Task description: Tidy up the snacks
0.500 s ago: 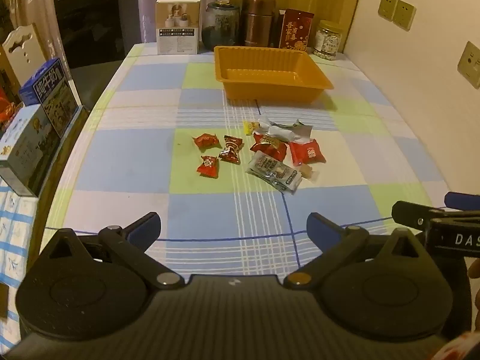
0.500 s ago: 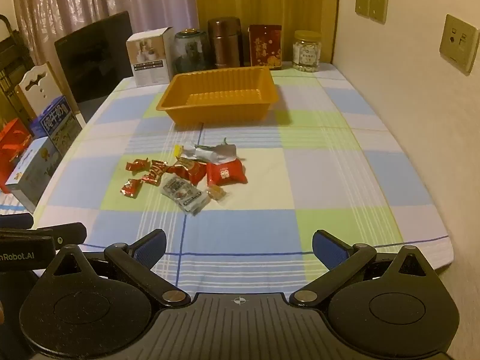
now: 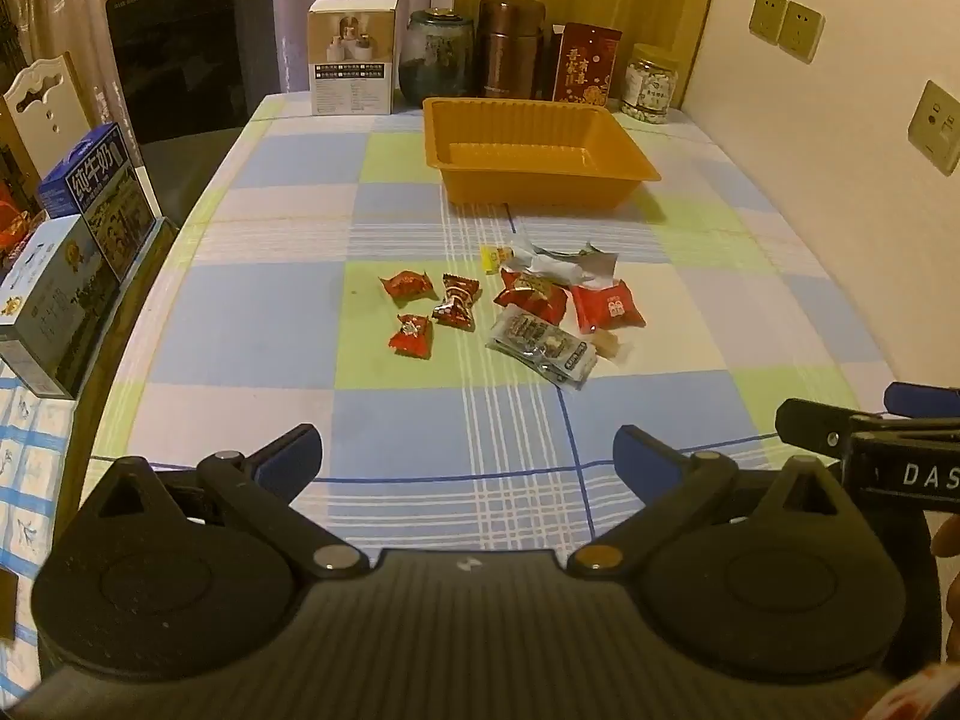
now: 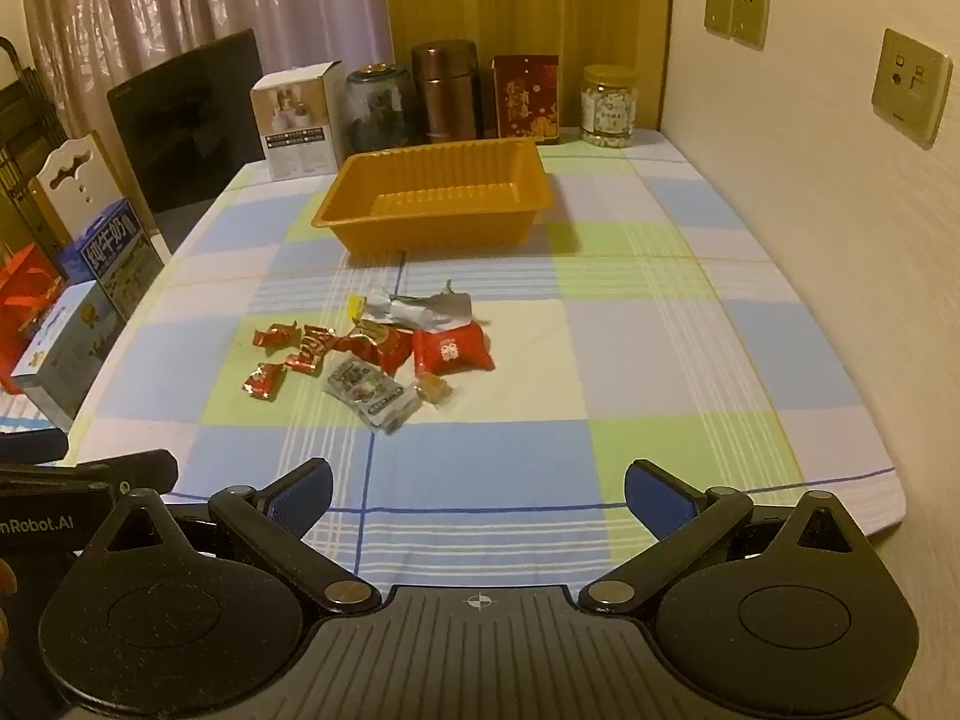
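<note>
Snacks [image 3: 510, 312] lie near orange tray [image 3: 534, 120], which holds nothing.

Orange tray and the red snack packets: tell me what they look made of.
Orange tray: probably thin moulded plastic, slightly glossy; ribbed walls and a thin flared rim suggest it.
Red snack packets: likely shiny plastic or foil film; crinkled, glinting, with pinched ends. Which of the two is unclear.

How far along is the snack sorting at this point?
Nothing looks done: the orange tray is empty. Nothing is in hand: the left gripper and right gripper are open over the tablecloth. Left: every snack in the loose pile in front of the tray.
</note>
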`<state>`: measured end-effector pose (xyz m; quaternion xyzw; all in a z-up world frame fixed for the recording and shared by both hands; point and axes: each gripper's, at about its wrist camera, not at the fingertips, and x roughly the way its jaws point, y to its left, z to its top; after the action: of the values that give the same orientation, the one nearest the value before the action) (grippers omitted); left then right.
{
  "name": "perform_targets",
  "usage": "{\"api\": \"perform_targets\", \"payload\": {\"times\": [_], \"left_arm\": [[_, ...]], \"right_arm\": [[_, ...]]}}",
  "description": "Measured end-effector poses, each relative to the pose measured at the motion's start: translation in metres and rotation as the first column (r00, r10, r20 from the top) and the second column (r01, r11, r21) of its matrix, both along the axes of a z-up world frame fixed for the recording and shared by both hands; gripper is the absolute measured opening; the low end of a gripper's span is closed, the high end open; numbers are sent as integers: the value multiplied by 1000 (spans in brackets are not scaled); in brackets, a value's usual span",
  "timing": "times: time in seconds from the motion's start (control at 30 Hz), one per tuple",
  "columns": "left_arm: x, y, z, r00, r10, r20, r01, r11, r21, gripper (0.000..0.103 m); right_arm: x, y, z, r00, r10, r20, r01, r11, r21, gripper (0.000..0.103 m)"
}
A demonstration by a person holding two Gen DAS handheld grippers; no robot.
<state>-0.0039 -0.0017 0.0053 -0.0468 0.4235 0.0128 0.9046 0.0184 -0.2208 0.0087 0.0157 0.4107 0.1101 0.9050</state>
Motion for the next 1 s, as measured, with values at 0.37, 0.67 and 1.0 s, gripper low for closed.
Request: {"api": "perform_targets", "payload": {"times": [0.37, 0.67, 1.0], "left_arm": [[-2, -5, 1, 1000, -2, 9, 2, 1000, 2, 103], [-1, -6, 3, 1000, -9, 16, 9, 1000, 8, 102], [-2, -6, 2, 1000, -10, 18, 10, 1000, 6, 102]], "right_arm": [[0, -1, 1, 1000, 0, 6, 0, 1000, 5, 103], [0, -1, 2, 1000, 0, 7, 0, 1000, 5, 103], [0, -1, 1, 1000, -1, 5, 0, 1000, 5, 103]]}}
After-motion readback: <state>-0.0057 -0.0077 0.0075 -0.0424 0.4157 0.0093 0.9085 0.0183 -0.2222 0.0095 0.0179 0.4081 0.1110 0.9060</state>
